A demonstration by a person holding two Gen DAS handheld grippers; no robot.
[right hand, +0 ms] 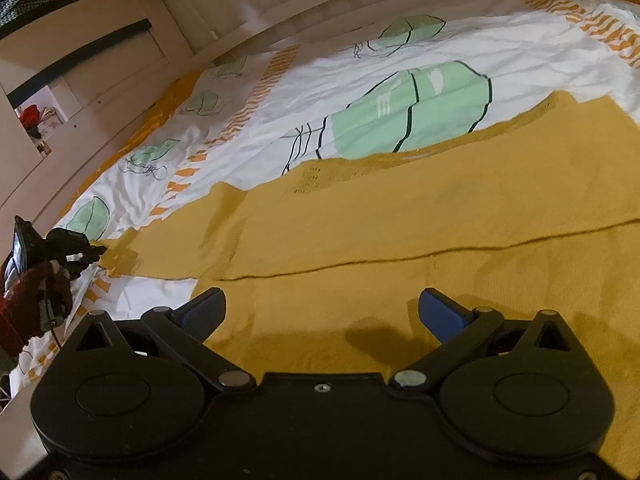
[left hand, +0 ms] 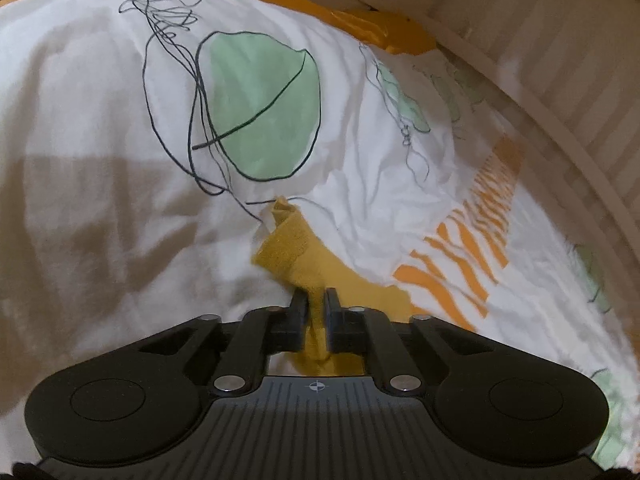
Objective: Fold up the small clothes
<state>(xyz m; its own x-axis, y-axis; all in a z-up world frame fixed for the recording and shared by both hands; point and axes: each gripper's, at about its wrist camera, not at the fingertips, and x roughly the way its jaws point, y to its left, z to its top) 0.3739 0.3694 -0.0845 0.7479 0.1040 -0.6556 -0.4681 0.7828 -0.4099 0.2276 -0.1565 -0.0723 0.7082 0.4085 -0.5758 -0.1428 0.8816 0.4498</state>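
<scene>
A mustard-yellow knit garment (right hand: 420, 220) lies spread flat on a white patterned bedspread (right hand: 360, 80), its long axis running across the right wrist view, one sleeve tapering leftward. The left gripper (left hand: 316, 300) pinches that sleeve's cuff (left hand: 286, 244). The right gripper (right hand: 320, 312) hovers spread wide above the body. A wooden bed rail (right hand: 280, 12) borders the far edge.

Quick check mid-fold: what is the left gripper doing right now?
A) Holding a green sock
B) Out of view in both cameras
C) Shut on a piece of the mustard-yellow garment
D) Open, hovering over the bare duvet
C: in the left wrist view the left gripper has its jaws closed on a strip of the mustard-yellow garment, while the right gripper stands open above the cloth.
</scene>
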